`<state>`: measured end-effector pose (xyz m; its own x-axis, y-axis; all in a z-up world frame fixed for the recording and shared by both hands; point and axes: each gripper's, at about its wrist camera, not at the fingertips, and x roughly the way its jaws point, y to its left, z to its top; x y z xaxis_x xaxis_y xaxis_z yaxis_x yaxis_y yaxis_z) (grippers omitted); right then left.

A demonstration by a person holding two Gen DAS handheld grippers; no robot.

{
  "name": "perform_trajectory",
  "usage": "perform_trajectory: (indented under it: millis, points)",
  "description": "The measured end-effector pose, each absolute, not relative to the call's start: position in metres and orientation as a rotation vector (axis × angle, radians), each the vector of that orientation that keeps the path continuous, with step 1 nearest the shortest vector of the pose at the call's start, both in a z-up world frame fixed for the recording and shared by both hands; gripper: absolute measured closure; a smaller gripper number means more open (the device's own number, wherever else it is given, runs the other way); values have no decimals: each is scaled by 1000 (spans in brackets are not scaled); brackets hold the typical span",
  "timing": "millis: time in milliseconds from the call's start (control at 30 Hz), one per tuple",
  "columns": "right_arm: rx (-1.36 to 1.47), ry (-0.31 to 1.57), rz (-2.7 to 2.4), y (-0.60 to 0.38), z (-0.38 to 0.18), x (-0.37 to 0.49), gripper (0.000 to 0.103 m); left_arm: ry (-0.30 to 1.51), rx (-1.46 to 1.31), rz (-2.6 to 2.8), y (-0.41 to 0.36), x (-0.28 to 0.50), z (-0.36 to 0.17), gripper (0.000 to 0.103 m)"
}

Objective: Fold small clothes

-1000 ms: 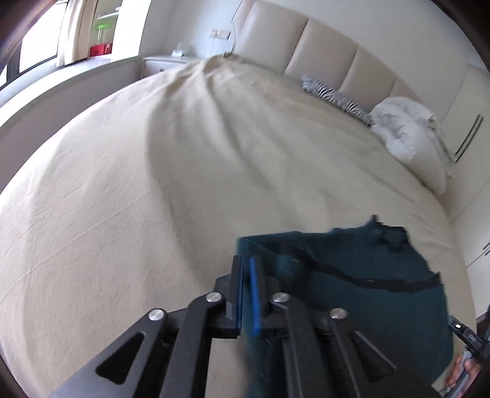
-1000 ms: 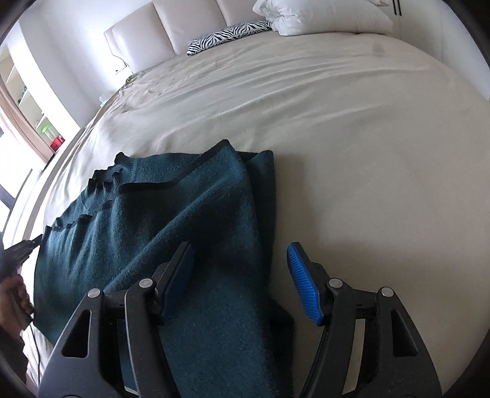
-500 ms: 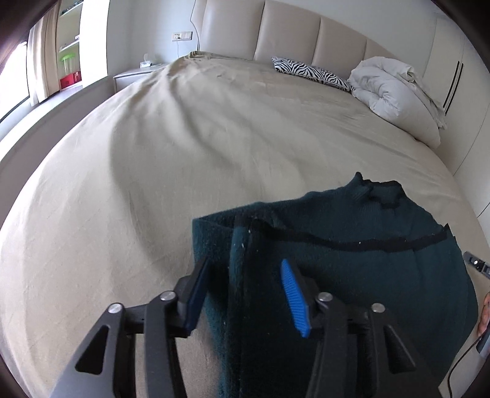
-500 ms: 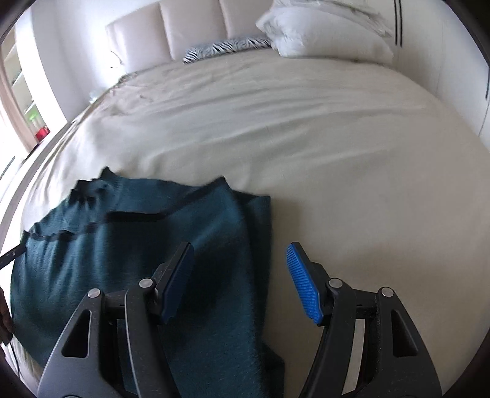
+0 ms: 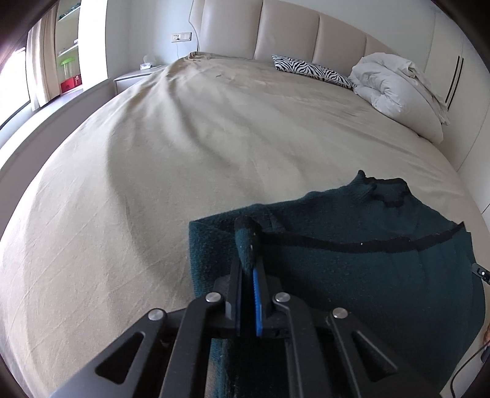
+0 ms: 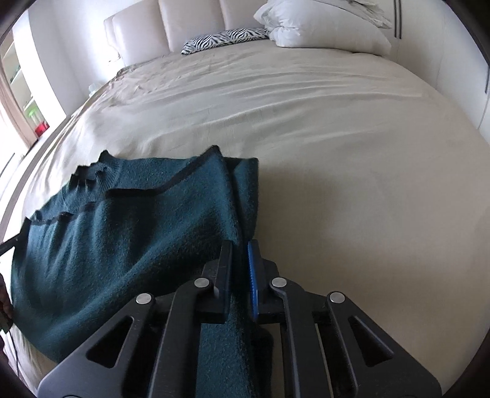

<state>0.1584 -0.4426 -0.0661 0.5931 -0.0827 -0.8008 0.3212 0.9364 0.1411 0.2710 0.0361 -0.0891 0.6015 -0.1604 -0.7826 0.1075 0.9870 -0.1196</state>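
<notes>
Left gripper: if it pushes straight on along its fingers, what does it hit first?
The dark green sweater it is already pinching: the left gripper is shut on a bunched fold, with more sweater ahead, then probably the beige bedsheet.

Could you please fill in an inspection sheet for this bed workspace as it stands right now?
Surface: beige bedsheet, lightly wrinkled.
Job's things: dark green sweater, partly folded, near the bed's front edge.
Clutter: zebra pillow and white duvet at the headboard.
Grippers: left claw has just closed on the sweater's folded left edge; right claw has just closed on its right edge.
Cables: thin dark cable at the lower right.
Surroundings: padded headboard, nightstand, window shelves.
</notes>
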Motion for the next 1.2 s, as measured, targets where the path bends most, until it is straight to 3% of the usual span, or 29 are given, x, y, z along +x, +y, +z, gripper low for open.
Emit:
perform_trajectory:
  millis: [167,367,767,900,1000,1200]
  points:
    - [506,911,-244,-477,-80,147,97,913,-81,-160,39,271,-90,96]
    - [393,921,-234,-465,-76,145,98,905,-82,-153,39,272,-91,96]
    - [494,926,-255,-477,-103,141,98,895,-134,-164,50,269,-93,96]
    - [523,908,-309,-478,-85,131,75,871,-167,-156,62,257,-85,95]
    - [535,837,-316,-465,-59,120,47,839,-188,-150,69,239,-71,95]
    - [471,772,-119,-399,-24,118,46,794,-80,-174,46,203,-56,95]
